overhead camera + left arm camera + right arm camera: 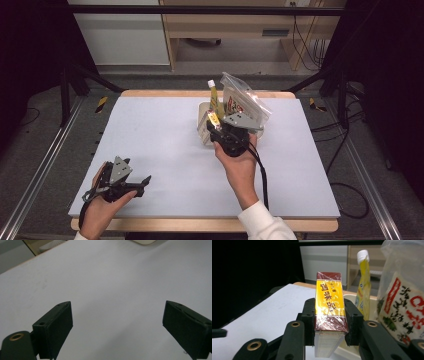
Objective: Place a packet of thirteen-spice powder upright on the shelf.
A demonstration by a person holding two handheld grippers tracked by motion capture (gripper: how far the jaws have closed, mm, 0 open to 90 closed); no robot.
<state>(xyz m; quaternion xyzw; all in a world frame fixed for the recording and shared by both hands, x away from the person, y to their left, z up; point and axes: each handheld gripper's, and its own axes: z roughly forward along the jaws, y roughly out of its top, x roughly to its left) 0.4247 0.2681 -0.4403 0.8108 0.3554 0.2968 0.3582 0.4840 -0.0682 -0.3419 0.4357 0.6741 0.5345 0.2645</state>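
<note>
while clamped upright in right gripper (329,322) jaws | box (329,302): yellow-maroon, film-wrapped; left gripper (117,327) jaws spread

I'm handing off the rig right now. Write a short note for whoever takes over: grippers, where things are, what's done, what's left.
Right gripper: shut on the yellow and brown box, held beside the cream container.
Left gripper: open, holding nothing, low over the table near its front left corner.
Done, it seems: the yellow squeeze bottle and the clear printed bag stand in the container.
Left, likely: put the box in with them, then release.
</note>
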